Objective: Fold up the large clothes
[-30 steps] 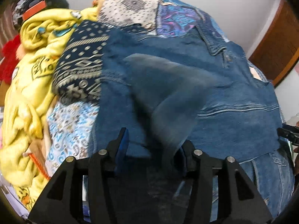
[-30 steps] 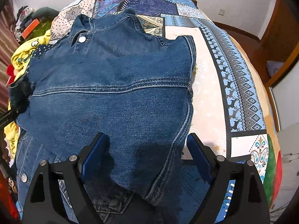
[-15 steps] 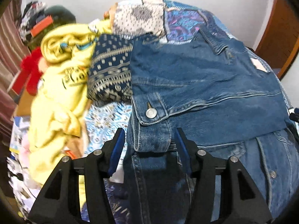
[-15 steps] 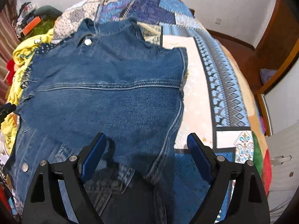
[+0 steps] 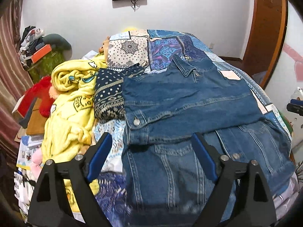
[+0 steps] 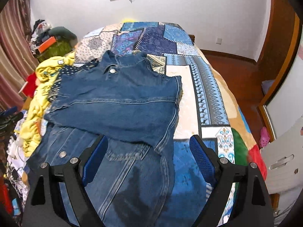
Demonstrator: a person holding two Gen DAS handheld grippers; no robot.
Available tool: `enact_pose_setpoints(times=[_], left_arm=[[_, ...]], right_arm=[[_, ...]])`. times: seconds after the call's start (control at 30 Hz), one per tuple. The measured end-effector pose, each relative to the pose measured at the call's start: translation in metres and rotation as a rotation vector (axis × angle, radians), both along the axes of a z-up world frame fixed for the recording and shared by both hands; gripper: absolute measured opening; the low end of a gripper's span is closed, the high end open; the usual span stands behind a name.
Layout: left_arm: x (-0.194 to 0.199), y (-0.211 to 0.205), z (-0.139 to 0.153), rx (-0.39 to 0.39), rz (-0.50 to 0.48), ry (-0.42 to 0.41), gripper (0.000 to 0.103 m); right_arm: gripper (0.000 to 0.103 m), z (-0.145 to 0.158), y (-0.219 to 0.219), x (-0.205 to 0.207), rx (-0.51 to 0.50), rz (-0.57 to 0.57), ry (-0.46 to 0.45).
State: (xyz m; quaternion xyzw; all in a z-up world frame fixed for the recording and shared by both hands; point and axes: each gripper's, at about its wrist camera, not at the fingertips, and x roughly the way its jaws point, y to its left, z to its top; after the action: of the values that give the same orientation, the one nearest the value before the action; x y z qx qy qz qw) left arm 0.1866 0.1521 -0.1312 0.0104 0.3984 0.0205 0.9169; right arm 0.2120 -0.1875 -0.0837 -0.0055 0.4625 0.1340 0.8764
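A blue denim jacket [image 5: 189, 102] lies on the patchwork bed cover, its far half folded forward over the near half, collar at the far end. It also shows in the right wrist view [image 6: 121, 106]. My left gripper [image 5: 151, 141] is open and empty, raised above the jacket's near left edge by the buttoned cuff. My right gripper [image 6: 149, 143] is open and empty, above the jacket's near right edge. The right gripper's tip [image 5: 295, 106] shows at the right edge of the left wrist view.
A patchwork bed cover [image 6: 204, 87] spreads under and right of the jacket. A yellow blanket [image 5: 70, 102] and a dark patterned cloth [image 5: 109, 98] are heaped at the left. Clutter and a curtain [image 5: 9, 79] stand left; a wooden door frame [image 6: 280, 60] right.
My left gripper let go of the jacket fold, opened wide and pulled back and up. My right gripper stayed open and drew back and up too. The folded half now lies flat.
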Motion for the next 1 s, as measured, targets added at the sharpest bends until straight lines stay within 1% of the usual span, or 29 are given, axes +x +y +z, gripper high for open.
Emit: enact_pose_setpoints(times=[0.1,0.2,0.33,0.4,0.53,0.6,0.7,0.77,0.87,0.93,0.97,1.0], left_arm=[[-0.016,0.004,-0.01,-0.033,0.009,0.022,0.088],[-0.031,0.013,-0.028,-0.069,0.049,0.068,0.088],[-0.046,0.034,-0.06,-0.148,0.106,0.16,0.088],[-0.055,0.041,-0.074,-0.174,0.135,0.188,0.088],[-0.07,0.053,-0.112,-0.3,0.185,0.277,0.088],[-0.076,0.055,-0.126,-0.345,0.207,0.31,0.088],[-0.084,0.055,-0.132,-0.409,0.218,0.313,0.088],[-0.091,0.052,-0.133,-0.448,0.215,0.298,0.088],[-0.092,0.05,-0.137,-0.493,0.216,0.301,0.087],[-0.092,0.049,-0.139,-0.495,0.219,0.301,0.084],[-0.091,0.048,-0.138,-0.505,0.214,0.297,0.075],[-0.09,0.047,-0.138,-0.513,0.212,0.297,0.071]], right_arm=[[0.086,-0.001,-0.005,-0.016,0.031,0.006,0.011],[0.086,-0.009,-0.008,-0.03,0.051,0.005,0.036],[0.086,-0.027,-0.012,-0.047,0.058,0.0,0.1],[0.086,-0.038,-0.018,-0.055,0.078,-0.018,0.138],[0.086,-0.058,-0.031,-0.073,0.138,-0.068,0.214],[0.086,-0.064,-0.034,-0.08,0.168,-0.081,0.245],[0.086,-0.069,-0.034,-0.084,0.209,-0.081,0.268],[0.086,-0.069,-0.032,-0.086,0.24,-0.078,0.263],[0.086,-0.068,-0.026,-0.086,0.291,-0.053,0.256],[0.081,-0.072,-0.021,-0.085,0.293,-0.039,0.265],[0.08,-0.074,-0.019,-0.084,0.279,-0.039,0.263],[0.079,-0.075,-0.018,-0.084,0.272,-0.04,0.255]])
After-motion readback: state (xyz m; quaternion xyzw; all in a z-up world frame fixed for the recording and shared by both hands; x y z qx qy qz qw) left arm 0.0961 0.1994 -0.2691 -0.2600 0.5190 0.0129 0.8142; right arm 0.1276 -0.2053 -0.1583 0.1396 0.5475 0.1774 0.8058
